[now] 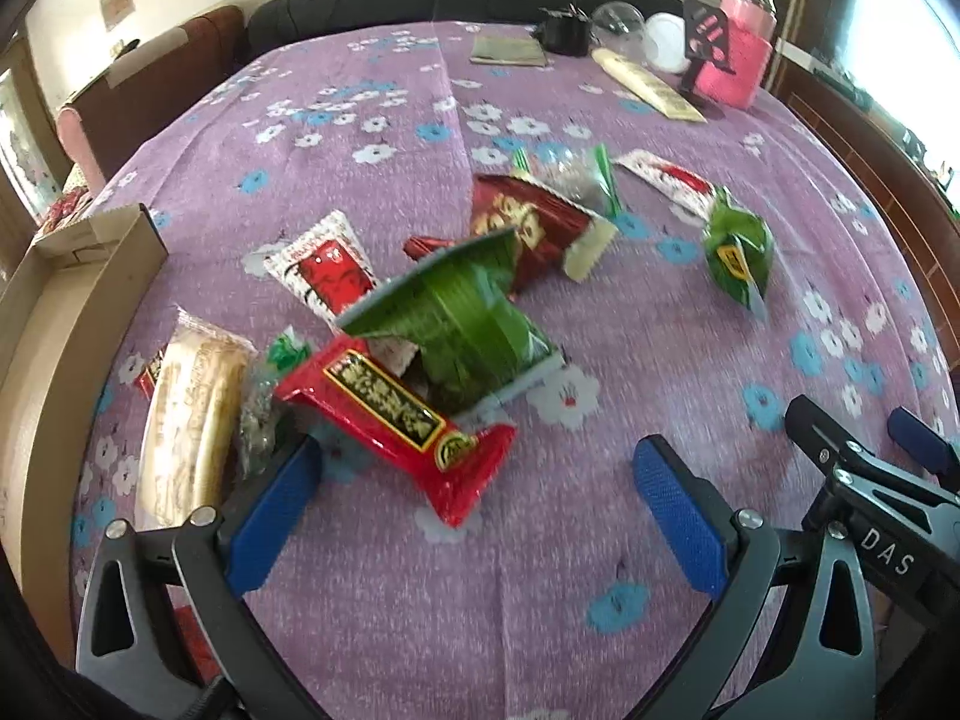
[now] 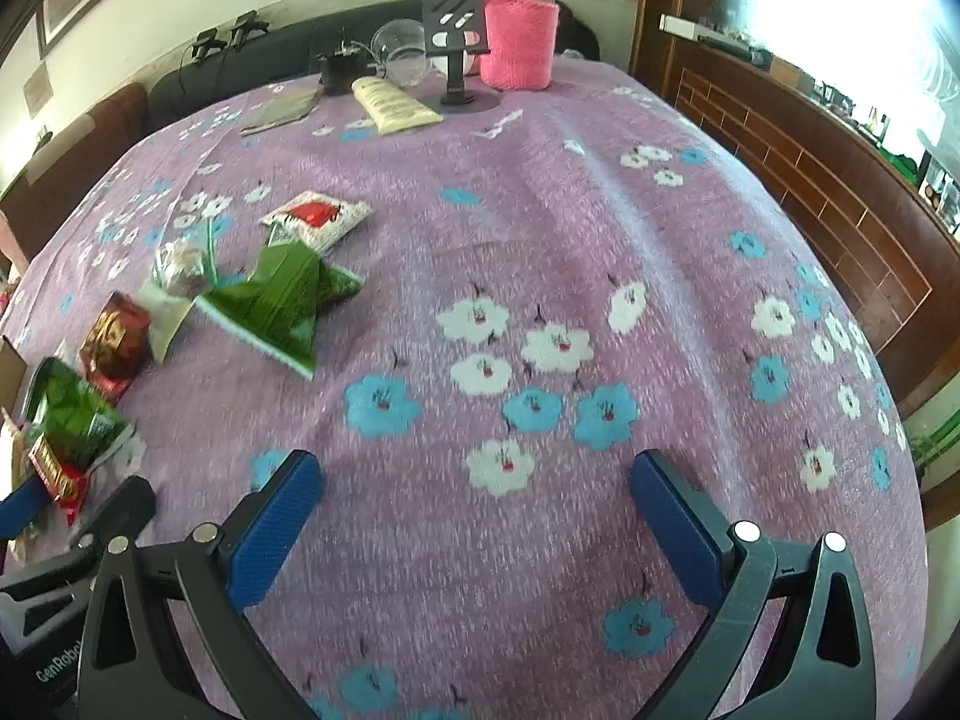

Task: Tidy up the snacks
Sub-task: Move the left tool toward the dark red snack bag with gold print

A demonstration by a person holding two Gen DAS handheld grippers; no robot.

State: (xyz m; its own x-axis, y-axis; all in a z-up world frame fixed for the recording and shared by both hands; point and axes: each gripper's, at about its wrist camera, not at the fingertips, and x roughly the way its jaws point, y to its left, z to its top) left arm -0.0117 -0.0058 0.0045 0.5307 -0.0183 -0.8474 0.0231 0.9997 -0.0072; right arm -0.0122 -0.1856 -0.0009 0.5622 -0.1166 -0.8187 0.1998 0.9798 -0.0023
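Observation:
Several snack packets lie on a purple flowered tablecloth (image 1: 540,600). In the left wrist view a red bar packet (image 1: 396,420) lies just ahead of my open, empty left gripper (image 1: 474,480), overlapping a green packet (image 1: 462,324). A dark red packet (image 1: 528,228), a white-red packet (image 1: 324,273), a cream bread packet (image 1: 186,420) and a small green packet (image 1: 738,252) lie around. My right gripper (image 2: 477,486) is open and empty over bare cloth; a green packet (image 2: 282,300) and a white-red packet (image 2: 318,219) lie to its far left.
A cardboard box (image 1: 72,312) stands at the table's left edge. At the far end stand a pink-sleeved flask (image 2: 519,36), a black phone stand (image 2: 456,30), a glass bowl (image 2: 402,51) and a cream pouch (image 2: 393,105). The right gripper shows in the left view (image 1: 870,480).

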